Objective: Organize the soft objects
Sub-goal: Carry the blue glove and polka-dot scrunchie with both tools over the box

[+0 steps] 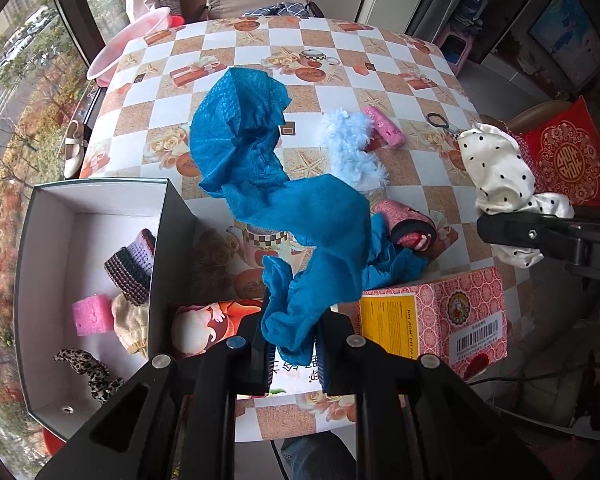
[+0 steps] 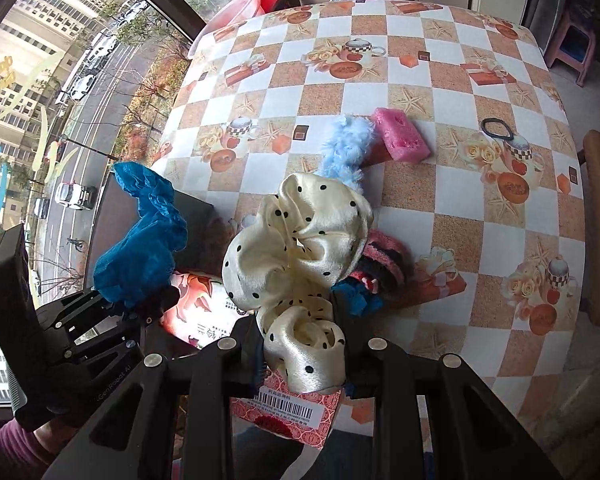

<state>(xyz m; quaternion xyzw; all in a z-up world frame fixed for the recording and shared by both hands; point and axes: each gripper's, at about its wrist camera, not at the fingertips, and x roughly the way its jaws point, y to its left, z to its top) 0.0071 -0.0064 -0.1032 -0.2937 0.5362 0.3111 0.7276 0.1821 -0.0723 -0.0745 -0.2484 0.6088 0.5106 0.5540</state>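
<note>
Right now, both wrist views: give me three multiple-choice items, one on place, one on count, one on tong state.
1. Where does the leopard-print scrunchie lie?
A. in the white box
B. on the pink carton
C. in the left tongs

2. How many pink sponges are in view?
A. one
B. two
C. four

3. What do the right tongs hold?
A. nothing
B. blue cloth
C. cream dotted scrunchie

Key: 1 A, it rests on the box floor. 2 B, one in the box, one on the table. 3 C, fabric is clamped between the pads.

Checkered table (image 2: pixel 452 216) bears pink sponge (image 2: pixel 400 139), blue fluffy piece (image 2: pixel 346 148), hair tie (image 2: pixel 497 127).
</note>
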